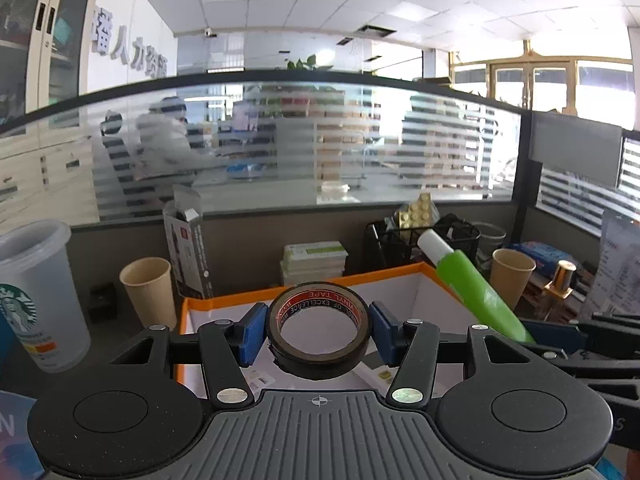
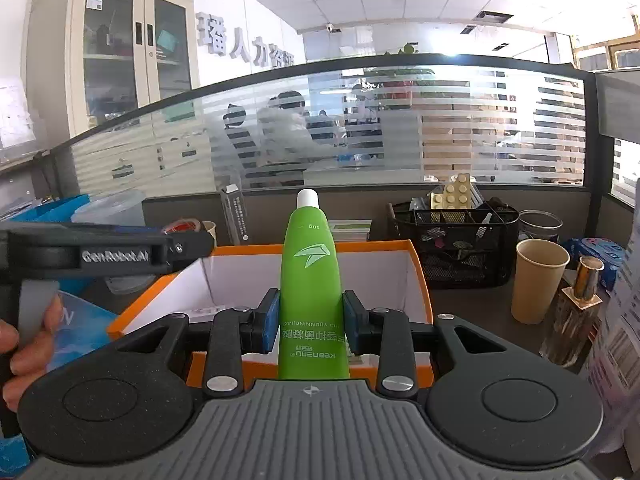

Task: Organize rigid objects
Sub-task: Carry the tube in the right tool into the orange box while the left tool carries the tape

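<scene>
While the roll of black tape (image 1: pixel 319 330) sits pinched between the blue pads (image 1: pixel 253 334) of the left gripper (image 1: pixel 319 332), its hole faces the camera and the ring stands upright. It hangs just over the open orange box (image 1: pixel 224 302), above the white inside of the box. So, I think, the left hand needs only to go down and let go. The right gripper (image 2: pixel 311 322) clamps a green tube (image 2: pixel 310 280) near its flat end. The long axis of the tube points forward and up, with the white cap (image 2: pixel 307 198) far from the pads. It is also over the same box (image 2: pixel 420 276), a little more to the right. Both tools are close together, so one should probably lower first. Paper cups (image 2: pixel 538 280) and a black mesh basket (image 2: pixel 460 244) stand beside the box, apart from it.
</scene>
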Demonstrator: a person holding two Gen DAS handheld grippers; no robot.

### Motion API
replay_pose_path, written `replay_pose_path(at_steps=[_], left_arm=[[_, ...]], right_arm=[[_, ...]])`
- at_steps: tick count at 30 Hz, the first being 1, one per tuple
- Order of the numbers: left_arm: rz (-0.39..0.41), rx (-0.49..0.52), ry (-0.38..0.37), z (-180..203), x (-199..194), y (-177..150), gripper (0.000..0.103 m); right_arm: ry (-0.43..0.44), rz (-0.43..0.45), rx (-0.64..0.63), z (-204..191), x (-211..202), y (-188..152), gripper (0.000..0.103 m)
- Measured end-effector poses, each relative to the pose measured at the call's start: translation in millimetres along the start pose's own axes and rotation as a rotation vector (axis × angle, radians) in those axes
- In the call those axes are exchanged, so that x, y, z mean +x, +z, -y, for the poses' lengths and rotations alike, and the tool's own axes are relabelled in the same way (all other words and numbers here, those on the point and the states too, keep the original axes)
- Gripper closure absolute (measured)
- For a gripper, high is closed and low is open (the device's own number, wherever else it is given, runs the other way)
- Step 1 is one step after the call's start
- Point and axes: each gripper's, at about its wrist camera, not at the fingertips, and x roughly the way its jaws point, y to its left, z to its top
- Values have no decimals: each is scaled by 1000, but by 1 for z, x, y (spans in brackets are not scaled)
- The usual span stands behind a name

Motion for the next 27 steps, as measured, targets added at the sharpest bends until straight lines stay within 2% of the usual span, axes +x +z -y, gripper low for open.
replay_pose_path(at_steps=[9,17,27], left_arm=[[-25,6,8,1,27,1,50],[-82,0,8,1,55,-6,50],[-151,1,0,4,77,-17,50]], right_arm=[[-7,-20,9,13,24,2,73],[1,-54,36,23,44,2,73],[-14,-138,14,33,79,5,73]])
